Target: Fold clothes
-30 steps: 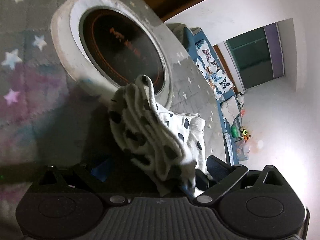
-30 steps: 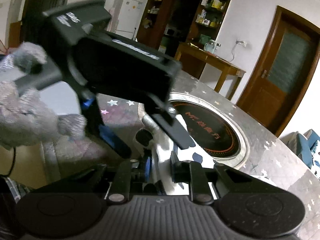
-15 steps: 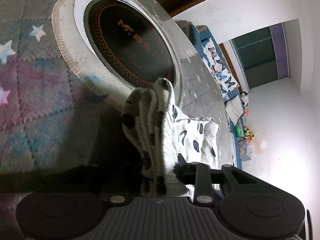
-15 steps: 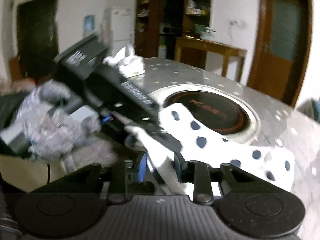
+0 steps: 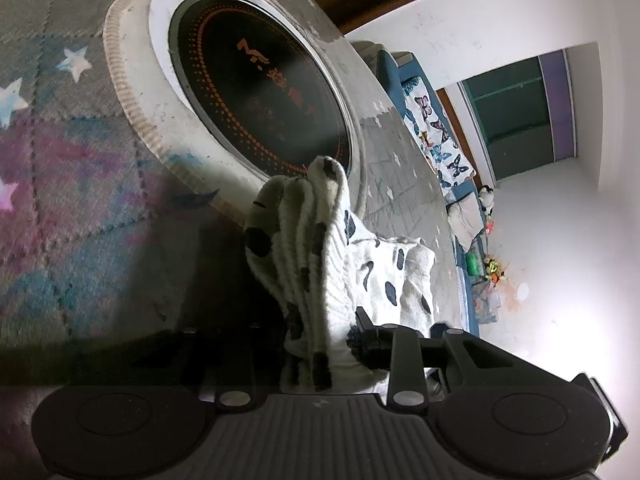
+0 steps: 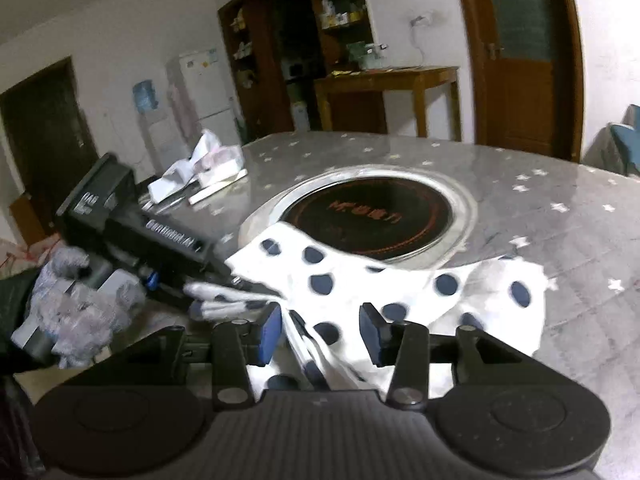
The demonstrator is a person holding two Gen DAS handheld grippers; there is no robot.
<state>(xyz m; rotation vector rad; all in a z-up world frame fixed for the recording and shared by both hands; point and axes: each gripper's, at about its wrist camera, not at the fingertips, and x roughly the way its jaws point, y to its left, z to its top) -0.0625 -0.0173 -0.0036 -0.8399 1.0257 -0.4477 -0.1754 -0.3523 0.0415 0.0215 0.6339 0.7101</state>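
cloth: white garment (image 6: 360, 284) with big dark navy dots, soft and crumpled. One part is bunched into ribbed-looking pleats; you see that best in the left wrist view (image 5: 316, 264). The rest spreads flat across the table, and its far edge laps onto the rim of the round burner.

table: round top (image 6: 560, 216) under a grey cover printed with little white stars, with pink and blue blotches on the side nearer the left claw (image 5: 60, 184). Looks glossy in the right wrist view.

burner: black glass disc (image 6: 372, 220) with orange lettering and a ring of orange dots, set in a pale circular surround with a ridged outer edge (image 5: 128, 92).

left claw: black plastic gripper (image 5: 320, 344), clamped on the pleated bunch of cloth. The folds stand up out of the jaws, and the right finger (image 5: 404, 356) presses into the fabric. The other finger is lost in shadow.

right claw: blue pads on black fingers (image 6: 320, 332), jaws spreading apart right now. A twisted strand of the cloth runs between them, but the pads (image 6: 268, 332) aren't pressing on it, so it's let go.

hand: fuzzy grey glove (image 6: 80, 312) wrapped around the left gripper's handle, seen at the left of the right wrist view.

background: wooden side table (image 6: 392, 80), white fridge (image 6: 204, 84), brown door (image 6: 520, 52).
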